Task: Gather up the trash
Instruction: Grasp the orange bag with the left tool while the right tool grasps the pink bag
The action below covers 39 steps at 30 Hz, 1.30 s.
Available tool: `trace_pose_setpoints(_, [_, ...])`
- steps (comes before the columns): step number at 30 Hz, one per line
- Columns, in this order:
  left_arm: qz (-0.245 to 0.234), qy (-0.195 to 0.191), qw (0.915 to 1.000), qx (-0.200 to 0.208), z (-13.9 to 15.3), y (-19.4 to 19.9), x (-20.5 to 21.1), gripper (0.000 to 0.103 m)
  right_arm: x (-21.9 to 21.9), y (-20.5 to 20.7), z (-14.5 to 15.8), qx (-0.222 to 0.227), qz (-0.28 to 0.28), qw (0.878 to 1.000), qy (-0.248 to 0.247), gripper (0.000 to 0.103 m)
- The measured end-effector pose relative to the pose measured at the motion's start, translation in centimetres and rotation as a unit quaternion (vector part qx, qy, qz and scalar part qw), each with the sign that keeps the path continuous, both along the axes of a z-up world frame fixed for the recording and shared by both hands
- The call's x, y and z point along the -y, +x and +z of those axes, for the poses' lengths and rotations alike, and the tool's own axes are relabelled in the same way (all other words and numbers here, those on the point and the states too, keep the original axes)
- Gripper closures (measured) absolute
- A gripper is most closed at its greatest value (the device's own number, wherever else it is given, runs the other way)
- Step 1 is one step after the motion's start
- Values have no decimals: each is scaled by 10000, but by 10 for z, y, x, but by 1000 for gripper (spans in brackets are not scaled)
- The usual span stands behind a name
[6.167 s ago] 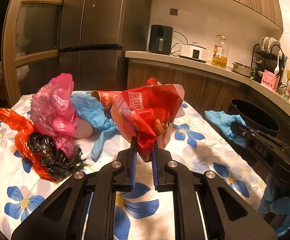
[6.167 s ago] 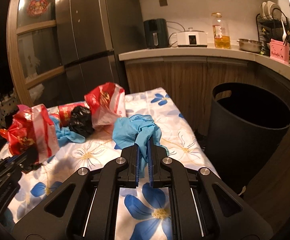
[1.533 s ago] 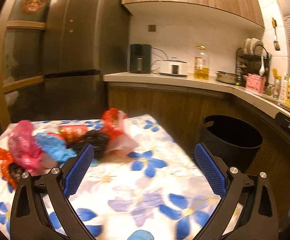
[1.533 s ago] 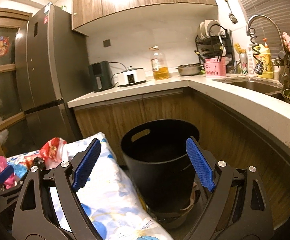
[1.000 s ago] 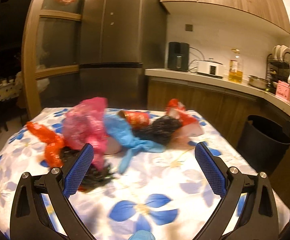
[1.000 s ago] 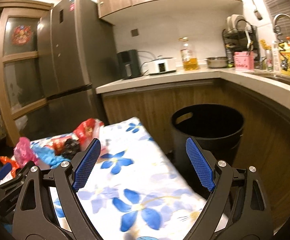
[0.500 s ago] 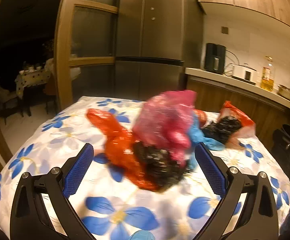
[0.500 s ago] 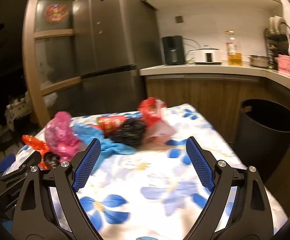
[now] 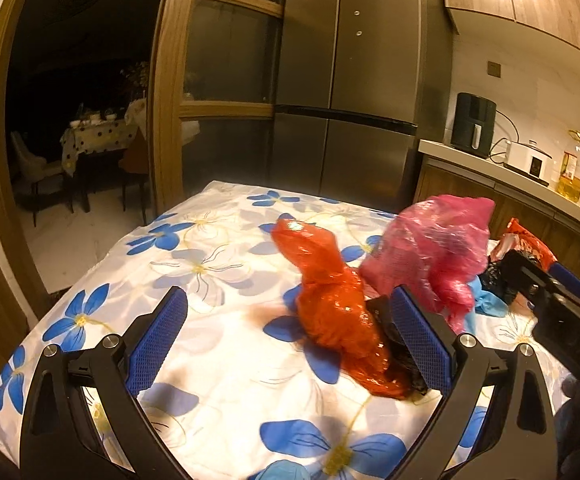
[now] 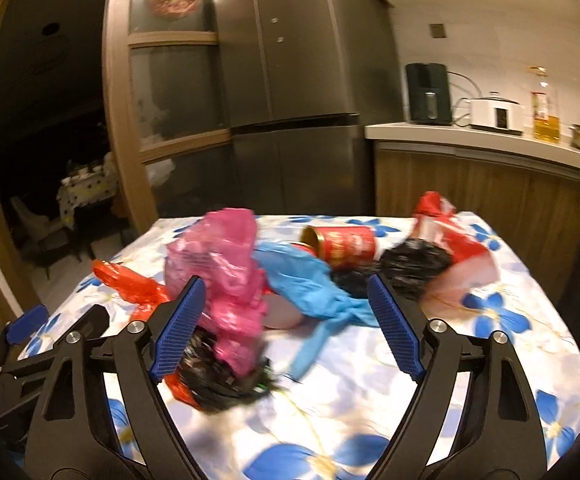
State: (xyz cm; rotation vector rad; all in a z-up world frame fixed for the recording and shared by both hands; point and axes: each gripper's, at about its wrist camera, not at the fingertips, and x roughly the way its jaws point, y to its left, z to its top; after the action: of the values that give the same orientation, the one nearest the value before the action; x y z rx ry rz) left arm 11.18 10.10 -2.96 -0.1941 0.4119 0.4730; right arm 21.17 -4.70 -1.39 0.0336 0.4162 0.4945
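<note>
The trash lies heaped on the flowered table cover (image 9: 210,264): an orange bag (image 9: 329,312), a pink bag (image 10: 226,276), blue gloves (image 10: 305,284), a red can (image 10: 345,245) and a black bag (image 10: 413,266). The left gripper (image 9: 286,344) stands spread and empty beside the orange bag. The right gripper (image 10: 282,324) is closing, with nothing yet pinched. The bags are probably light, soft and slippery; take hold at a bunched fold.

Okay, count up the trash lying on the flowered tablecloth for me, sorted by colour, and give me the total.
Orange bag: 1
Pink bag: 1
Blue plastic: 1
Black bags: 2
Red can: 1
Red-and-white bag: 1
Total: 7
</note>
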Motion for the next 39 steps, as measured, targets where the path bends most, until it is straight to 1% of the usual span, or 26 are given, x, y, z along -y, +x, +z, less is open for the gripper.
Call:
trace_pose_setpoints(6, [63, 41, 10000, 30, 3, 3, -7, 6, -24, 16, -4, -116, 209, 9997, -50, 39])
trace_pose_setpoints(8, [82, 60, 9999, 16, 3, 5, -10, 6, -31, 22, -8, -179, 275, 9994, -80, 49])
trace_pose_setpoints(9, [85, 40, 10000, 0, 3, 6, -12, 6, -33, 24, -10, -212, 313, 9993, -79, 52])
trace_pose_setpoints(10, [83, 3, 10000, -21, 2, 7, -13, 6, -35, 27, -12, -262, 352, 9990, -86, 61])
trace_pose_setpoints(11, [83, -9, 10000, -31, 1, 8, -14, 6, -37, 29, -14, -303, 396, 9987, -101, 75])
trace_pose_setpoints(12, [83, -14, 10000, -46, 1, 8, -14, 6, -39, 30, -16, -327, 429, 9985, -118, 82])
trace_pose_setpoints(14, [64, -16, 9999, -77, 0, 11, -14, 6, -41, 29, -17, -312, 487, 9982, -137, 89])
trace_pose_setpoints(16, [25, -32, 9999, -104, -1, 15, -14, 6, -39, 26, -15, -240, 470, 9985, -134, 91])
trace_pose_setpoints(19, [-67, -105, 9998, -166, -3, 22, -13, 6, -27, 21, -8, -117, 362, 9993, 19, 93])
trace_pose_setpoints(22, [-170, -177, 9992, -315, -8, 35, -11, 7, -13, 16, -1, -39, 237, 9996, 143, 94])
trace_pose_setpoints(26, [-302, -480, 9969, -552, -16, 54, -15, 14, 3, 5, 7, 57, 139, 9995, 268, 94])
trace_pose_setpoints(27, [-338, -574, 9959, -608, -18, 58, -17, 17, 5, 3, 8, 77, 124, 9995, 283, 94])
trace_pose_setpoints(28, [-367, -650, 9949, -684, -21, 61, -19, 27, 8, 0, 10, 93, 118, 9994, 301, 94])
trace_pose_setpoints(29, [-406, -755, 9933, -778, -24, 65, -21, 33, 11, -3, 11, 117, 122, 9994, 315, 94])
trace_pose_setpoints(30, [-445, -854, 9920, -814, -27, 66, -23, 37, 13, -5, 12, 139, 117, 9994, 309, 94])
trace_pose_setpoints(32, [-497, -997, 9902, -844, -31, 66, -25, 56, 17, -10, 14, 165, 100, 9994, 288, 94])
trace_pose_setpoints(33, [-541, -1040, 9895, -839, -33, 66, -25, 62, 19, -11, 14, 169, 98, 9994, 283, 94])
trace_pose_setpoints(34, [-598, -1069, 9890, -830, -33, 66, -25, 75, 21, -12, 15, 164, 94, 9994, 275, 94])
trace_pose_setpoints(38, [-648, -1078, 9889, -788, -32, 62, -20, 89, 26, -17, 16, 178, 53, 9995, 246, 94])
trace_pose_setpoints(39, [-631, -1109, 9889, -757, -31, 60, -21, 90, 29, -18, 17, 178, 44, 9995, 248, 94])
